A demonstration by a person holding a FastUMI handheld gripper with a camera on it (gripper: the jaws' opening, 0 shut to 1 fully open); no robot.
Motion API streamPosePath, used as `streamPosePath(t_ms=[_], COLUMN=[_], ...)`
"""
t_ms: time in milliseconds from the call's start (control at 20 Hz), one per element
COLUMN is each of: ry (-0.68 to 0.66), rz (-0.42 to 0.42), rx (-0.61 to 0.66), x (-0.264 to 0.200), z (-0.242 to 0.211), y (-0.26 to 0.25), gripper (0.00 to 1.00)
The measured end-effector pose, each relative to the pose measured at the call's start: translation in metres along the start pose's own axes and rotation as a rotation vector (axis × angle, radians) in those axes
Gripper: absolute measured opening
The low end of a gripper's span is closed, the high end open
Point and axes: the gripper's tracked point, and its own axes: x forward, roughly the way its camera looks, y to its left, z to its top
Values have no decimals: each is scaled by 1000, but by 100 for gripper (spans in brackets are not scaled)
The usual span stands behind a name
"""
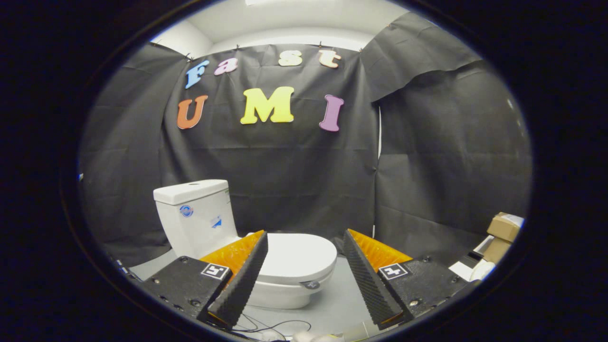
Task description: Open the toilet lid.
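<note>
My hand-held gripper (304, 237) is spread wide, grasping nothing. The toilet lid (297, 256) lies closed ahead of the fingers, partly behind the left one. The risk — the lid edge is thin, so my fingers may slide off or catch the seat too.

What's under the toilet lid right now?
Hidden: the lid lies flat and closed on the toilet, covering the seat and bowl. The gripper is open, its fingers apart and short of the lid.
</note>
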Motion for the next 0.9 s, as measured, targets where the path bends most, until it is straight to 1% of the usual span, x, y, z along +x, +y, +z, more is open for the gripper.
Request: streamPosePath(t_ms=[300, 450, 750, 900], ry=[13, 11, 64, 123], rz=[18, 45, 103, 120], rx=[-5, -13, 37, 101], x=[16, 32, 90, 121], z=[-2, 3, 0, -16], y=[9, 13, 2, -12], gripper=[99, 99, 99, 100])
